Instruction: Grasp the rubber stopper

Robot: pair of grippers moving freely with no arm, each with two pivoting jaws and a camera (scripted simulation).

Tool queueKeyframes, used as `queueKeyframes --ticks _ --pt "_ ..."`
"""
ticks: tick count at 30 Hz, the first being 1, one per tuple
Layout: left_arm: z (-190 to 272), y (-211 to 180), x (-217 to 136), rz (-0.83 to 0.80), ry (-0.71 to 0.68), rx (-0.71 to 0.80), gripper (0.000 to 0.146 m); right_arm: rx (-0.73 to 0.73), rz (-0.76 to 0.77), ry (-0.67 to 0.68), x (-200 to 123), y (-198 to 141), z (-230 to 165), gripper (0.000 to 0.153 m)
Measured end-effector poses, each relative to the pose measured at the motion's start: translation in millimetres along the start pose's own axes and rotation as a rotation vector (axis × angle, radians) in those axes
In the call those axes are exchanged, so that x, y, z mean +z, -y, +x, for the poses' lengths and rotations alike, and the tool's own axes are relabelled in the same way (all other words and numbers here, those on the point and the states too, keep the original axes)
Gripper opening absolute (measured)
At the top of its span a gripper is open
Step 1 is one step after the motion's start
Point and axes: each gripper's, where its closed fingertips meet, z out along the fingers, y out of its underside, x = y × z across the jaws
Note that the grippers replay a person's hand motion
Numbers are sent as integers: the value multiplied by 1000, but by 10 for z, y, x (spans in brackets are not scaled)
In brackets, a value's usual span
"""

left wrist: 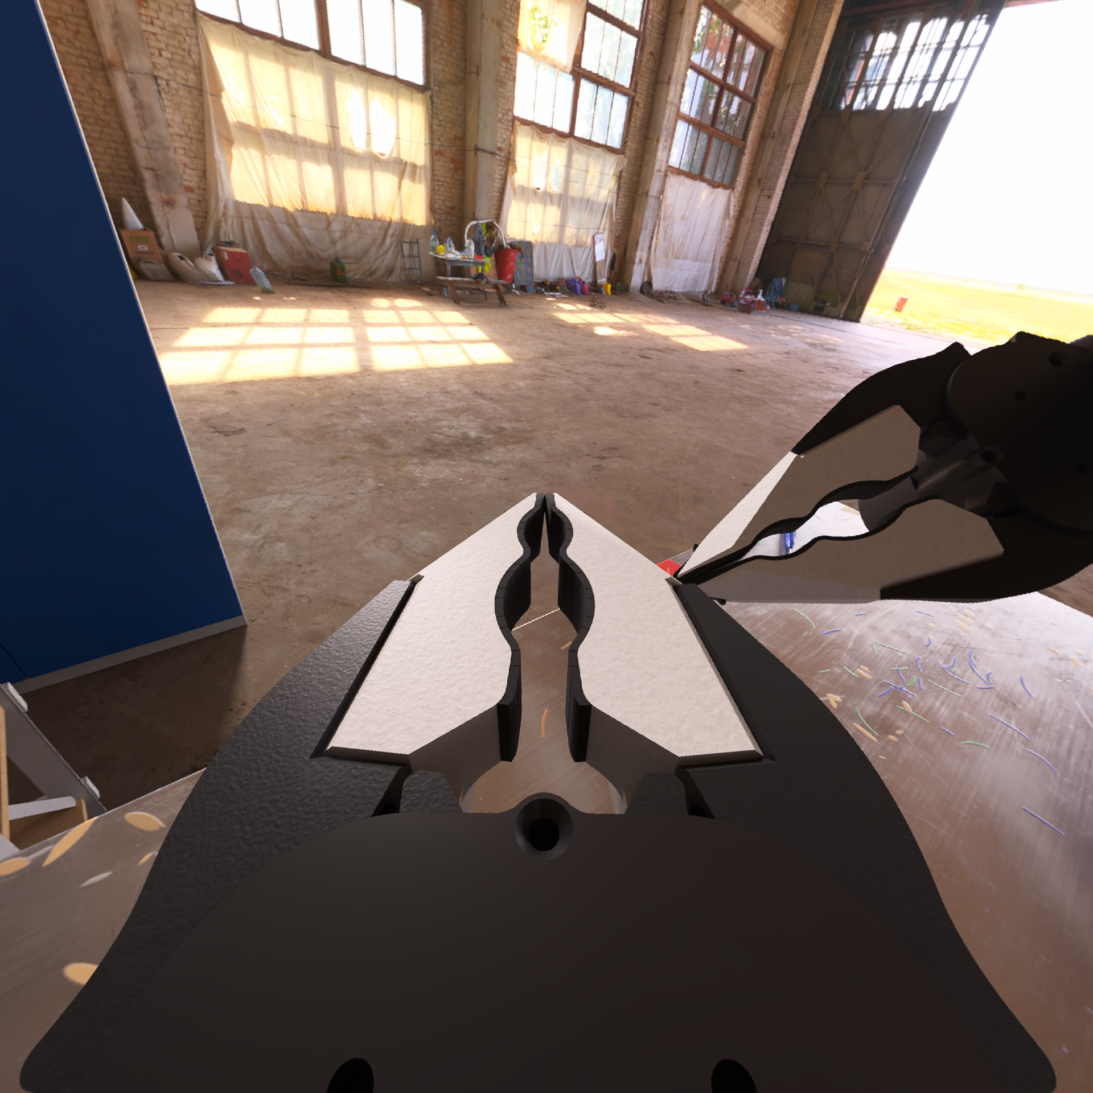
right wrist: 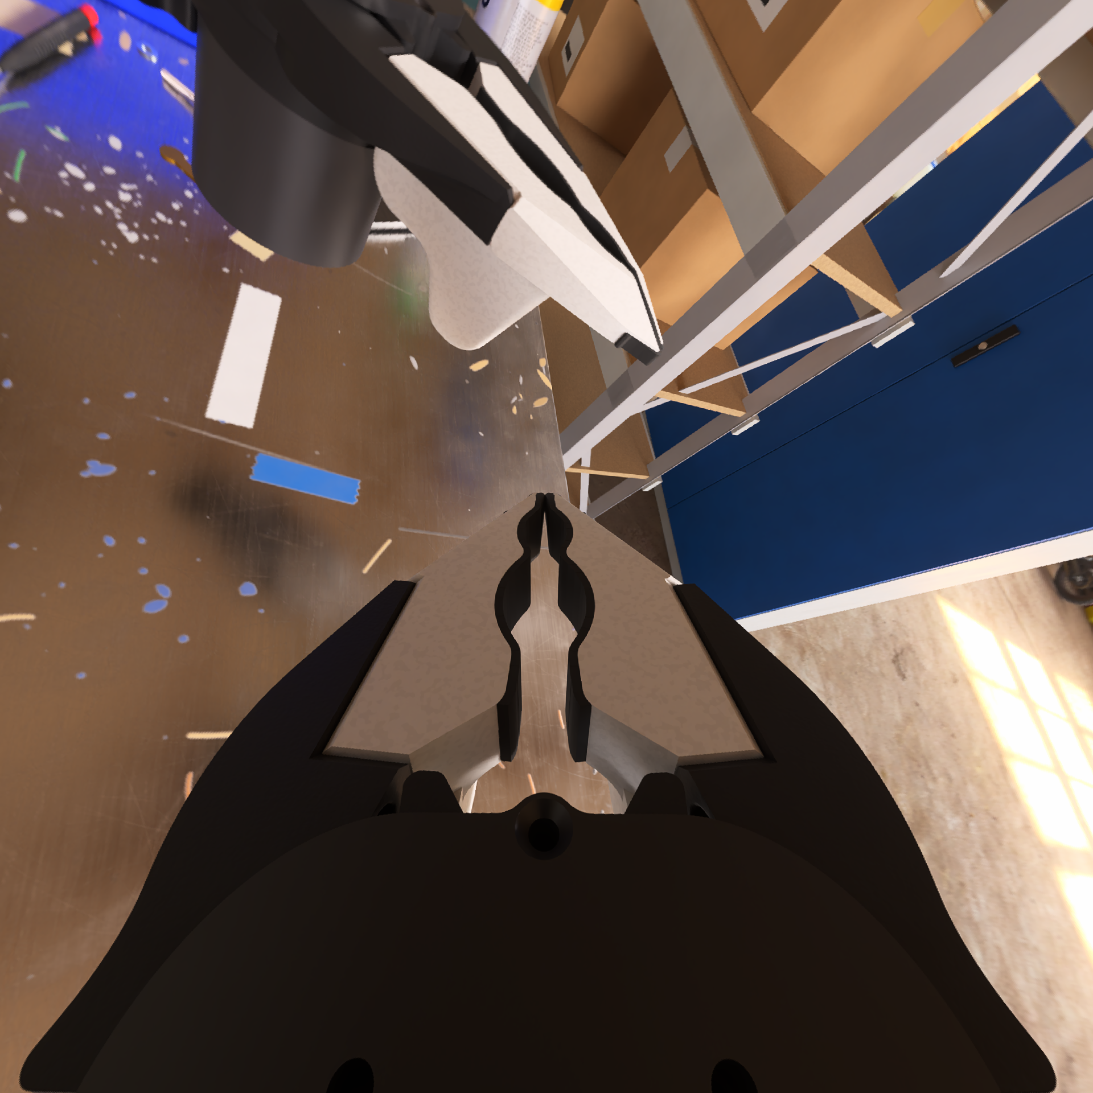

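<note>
I cannot make out a rubber stopper in either view. My left gripper (left wrist: 544, 498) is shut and empty, held over the far edge of the scratched metal table (left wrist: 887, 739). A small red piece (left wrist: 667, 566) peeks out just behind its right finger; I cannot tell what it is. My right gripper (right wrist: 544, 498) is shut and empty above the table (right wrist: 118, 680). It also shows at the right of the left wrist view (left wrist: 680, 576), its tips close beside the left gripper. The left gripper (right wrist: 644, 346) shows at the top of the right wrist view.
The table carries a white strip (right wrist: 243, 355), a piece of blue tape (right wrist: 304, 478), chips and paint flecks. A black tool with a red tip (right wrist: 53, 35) lies on a blue mat. Beyond the table edge stand a blue cabinet (right wrist: 887, 503) and a metal shelf with cardboard boxes (right wrist: 828, 77).
</note>
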Motion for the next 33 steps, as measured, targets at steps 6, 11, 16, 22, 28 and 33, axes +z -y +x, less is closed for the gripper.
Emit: queueKeyframes --ticks 6,11,16,22,28,33 --pt "-21 -10 -35 2 -42 -67 0 152 49 -3 -22 15 40 0" --pt "-15 -8 -69 -4 -77 -115 0 294 68 -13 -32 1 56 0" --pt "-55 11 -106 -1 -71 -131 0 365 55 -32 -33 -10 66 0" --pt "-152 96 -170 4 31 -59 9 436 31 58 -210 5 32 16" --pt "-190 373 -330 50 183 60 35 342 -34 51 -756 61 -131 37" --pt "197 771 -545 107 136 220 43 287 -71 39 -1335 7 -477 39"
